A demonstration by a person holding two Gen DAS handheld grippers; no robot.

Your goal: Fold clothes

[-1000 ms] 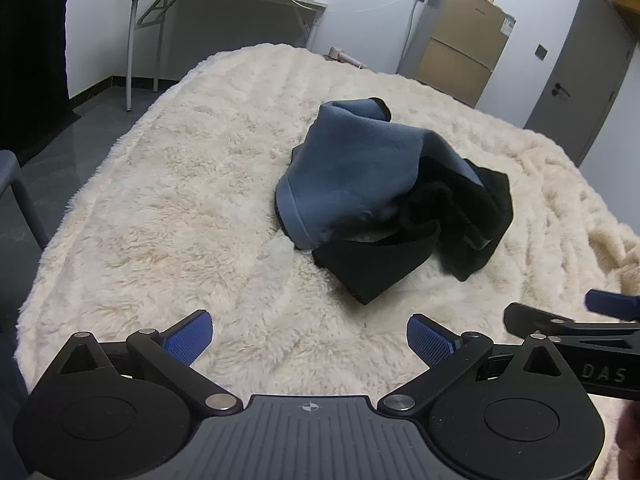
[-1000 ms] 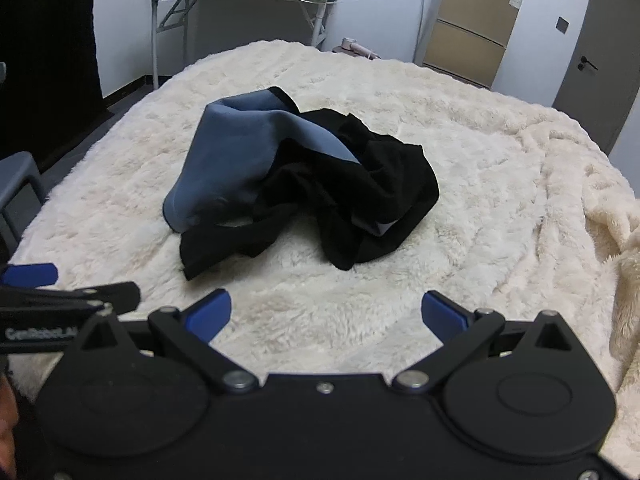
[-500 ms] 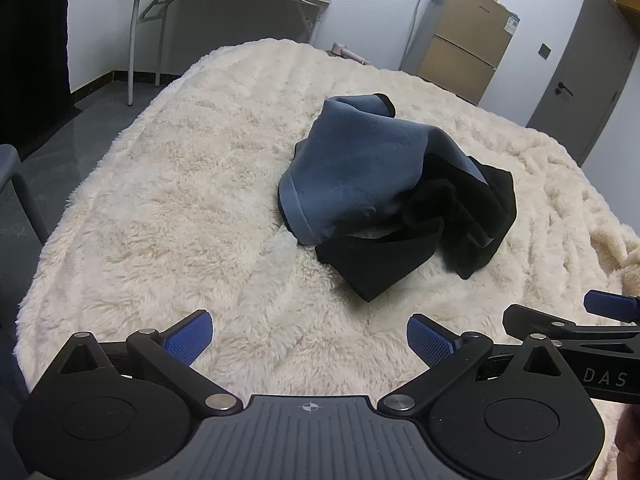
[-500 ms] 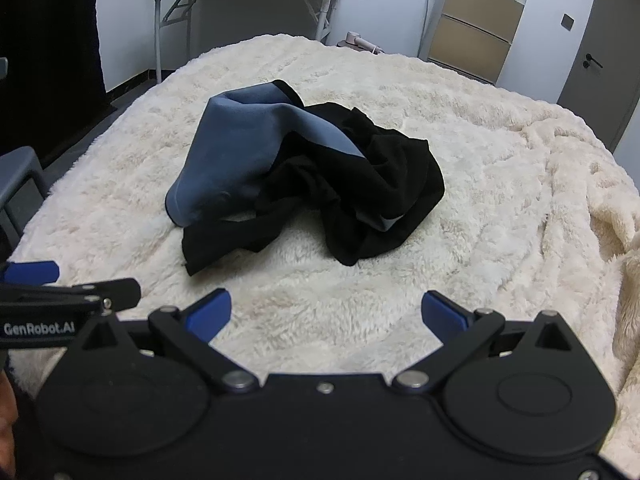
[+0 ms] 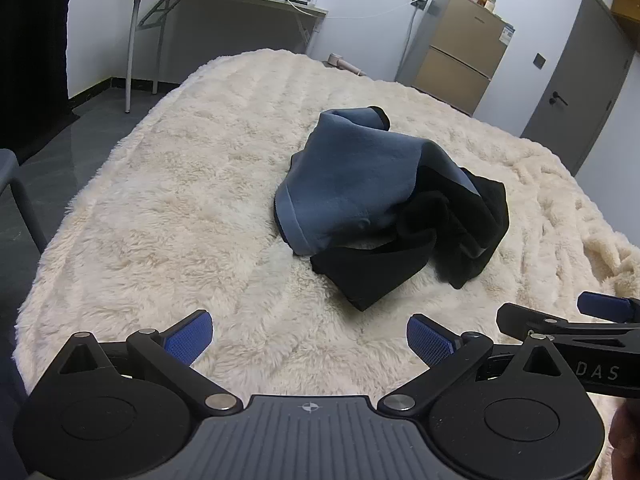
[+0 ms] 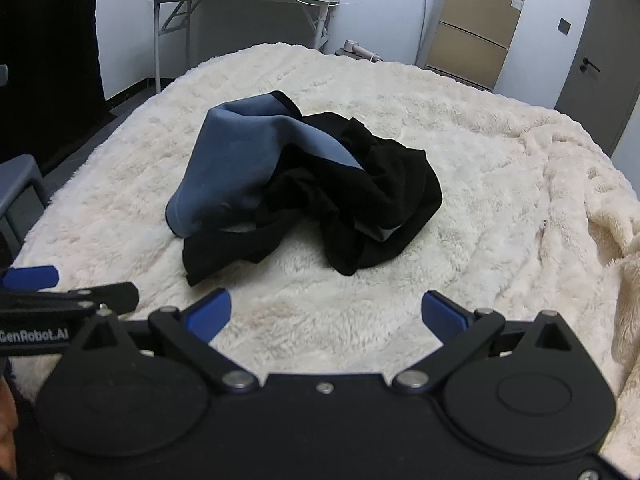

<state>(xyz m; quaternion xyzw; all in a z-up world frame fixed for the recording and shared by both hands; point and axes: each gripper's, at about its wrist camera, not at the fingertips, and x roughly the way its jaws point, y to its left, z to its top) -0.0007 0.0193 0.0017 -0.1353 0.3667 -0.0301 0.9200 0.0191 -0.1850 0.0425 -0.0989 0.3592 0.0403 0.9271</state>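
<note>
A crumpled blue and black garment [image 5: 372, 200] lies in a heap in the middle of a cream fluffy blanket [image 5: 180, 200]; it also shows in the right wrist view [image 6: 280, 184]. My left gripper [image 5: 308, 338] is open and empty, above the blanket short of the garment's near black edge. My right gripper [image 6: 326, 314] is open and empty, also short of the garment. Each gripper shows at the edge of the other's view: the right one [image 5: 568, 320] and the left one [image 6: 60, 292].
The blanket [image 6: 520, 200] covers a wide bed with rumpled folds at the right. Behind stand a folding table [image 5: 224, 4], a tan cabinet [image 5: 460, 48] and a grey door [image 5: 580, 76]. A grey chair [image 5: 16, 184] stands at the left.
Both grippers have moved a little forward and tilted up, so the garment sits slightly lower and nearer in view. The jaws stay open and the garment has not moved.
</note>
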